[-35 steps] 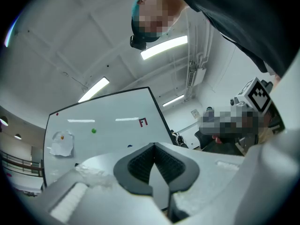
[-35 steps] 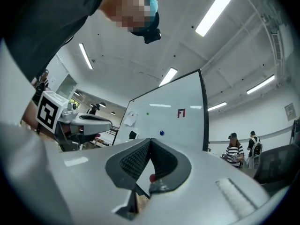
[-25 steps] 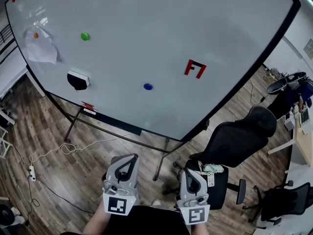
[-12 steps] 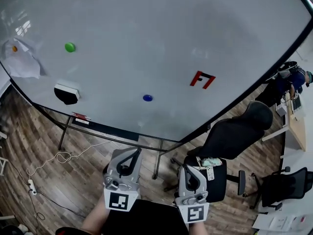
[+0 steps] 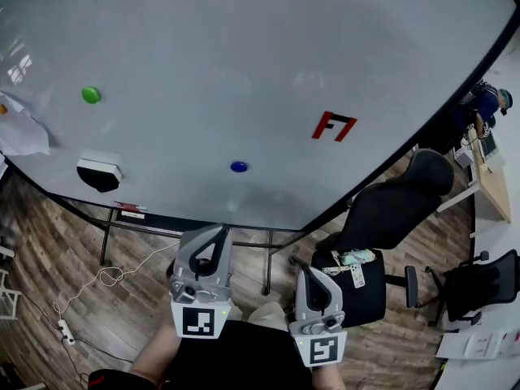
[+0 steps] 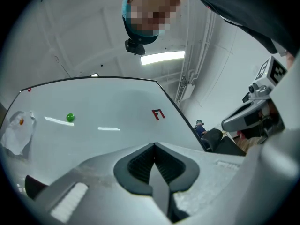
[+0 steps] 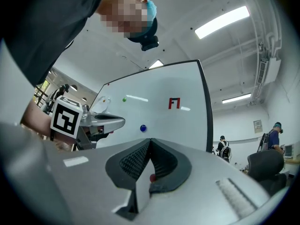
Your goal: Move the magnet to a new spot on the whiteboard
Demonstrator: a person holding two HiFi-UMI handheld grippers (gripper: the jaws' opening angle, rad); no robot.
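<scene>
- Both jaw pairs are resting closed and empty; we are holding the left gripper (image 5: 216,236) and right gripper (image 5: 313,275) below the whiteboard (image 5: 244,55), apart from it.
- We are targeting the blue magnet (image 5: 238,166), low on the whiteboard near its bottom edge.
- We are judging it light, rigid and slick: pinching its rim should work.
- We are finding bare surface above it.

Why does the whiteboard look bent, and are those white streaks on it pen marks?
Head view: the wide lens bends the whiteboard; it is probably flat. Left gripper view: the streaks beside the green magnet look like glare from the ceiling light, not ink. Right gripper view: similar glare, and the picture's corners go dark.
</scene>
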